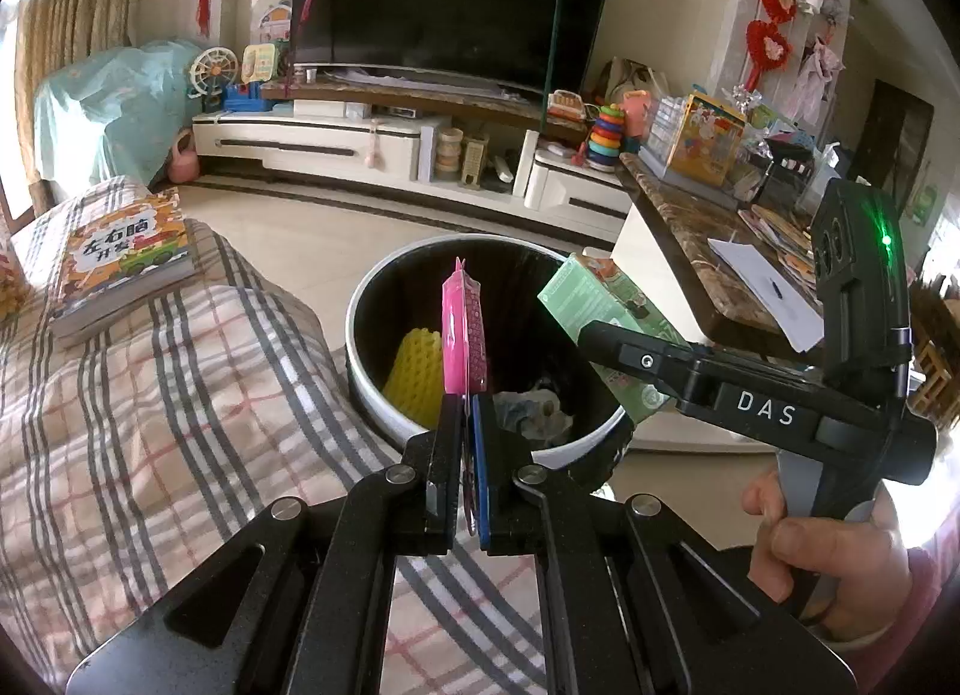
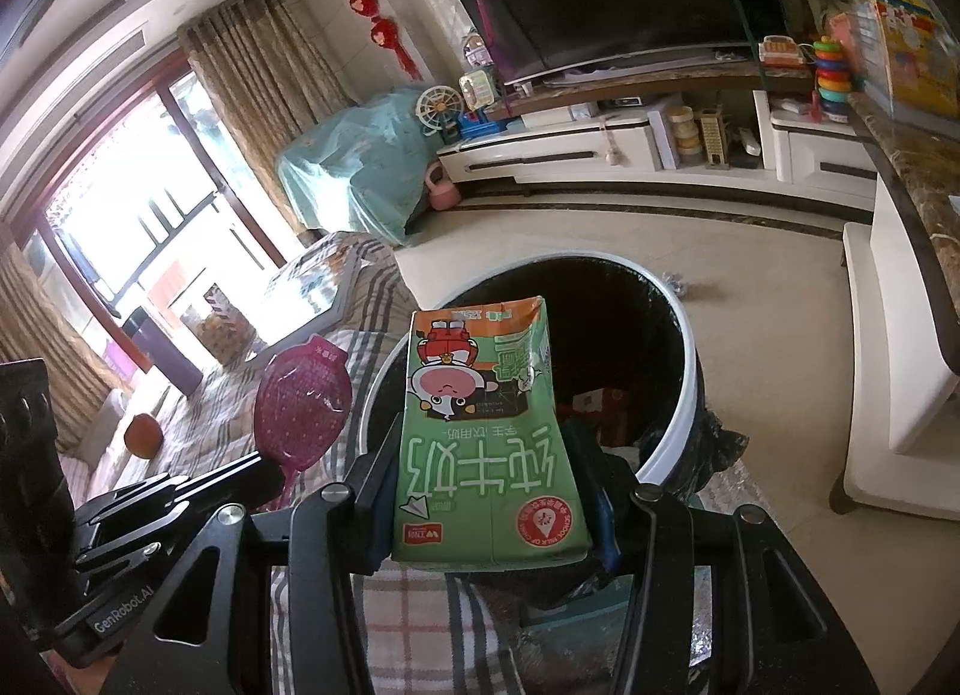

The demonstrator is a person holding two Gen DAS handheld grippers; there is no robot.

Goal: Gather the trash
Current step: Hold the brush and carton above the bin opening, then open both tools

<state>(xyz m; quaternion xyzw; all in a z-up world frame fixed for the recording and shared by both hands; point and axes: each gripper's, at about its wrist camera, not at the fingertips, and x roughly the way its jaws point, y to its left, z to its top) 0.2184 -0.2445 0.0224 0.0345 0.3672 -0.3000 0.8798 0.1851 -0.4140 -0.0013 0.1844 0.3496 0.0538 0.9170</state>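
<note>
Beside the checked sofa cover [image 1: 180, 395], the trash bin [image 1: 384, 413] stands open on the floor. Your left gripper [image 1: 467, 413] pinches a pink wrapper [image 1: 462, 329] and your right gripper [image 2: 489, 491] clamps a green milk carton [image 2: 486, 443], both poised over its mouth for dropping.

"DAS" stands on the right gripper [image 1: 591, 335]; "GenRobot.AI" on the left gripper [image 2: 264, 464]; "SCHOOL MILK" on the green milk carton [image 2: 486, 443]
</note>
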